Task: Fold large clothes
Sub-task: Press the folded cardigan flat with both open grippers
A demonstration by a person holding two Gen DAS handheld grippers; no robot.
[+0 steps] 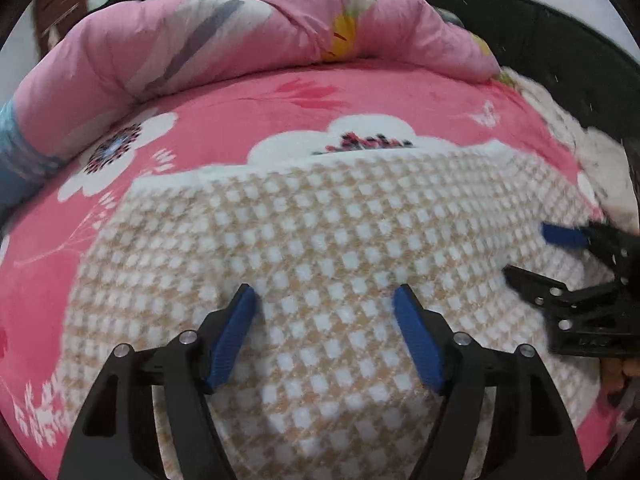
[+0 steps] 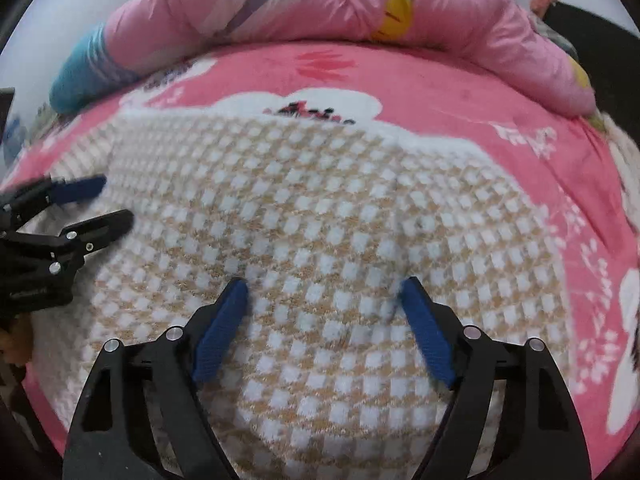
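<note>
A fuzzy beige-and-white checked garment [image 1: 312, 248] lies spread flat on a pink flowered bed; it also fills the middle of the right wrist view [image 2: 320, 240]. My left gripper [image 1: 325, 294] is open and empty, just above the garment's near part. My right gripper [image 2: 323, 286] is open and empty, above the garment to the right of the left one. The right gripper shows at the right edge of the left wrist view [image 1: 532, 252]. The left gripper shows at the left edge of the right wrist view [image 2: 114, 200]. Both have blue pads.
The pink flowered bedsheet [image 1: 240, 120] surrounds the garment. A rolled pink quilt [image 1: 240, 32] lies along the far side, with a blue patterned end [image 2: 84, 72]. A dark headboard or furniture [image 1: 560, 40] stands at the far right. White fluffy fabric [image 1: 600, 160] lies near it.
</note>
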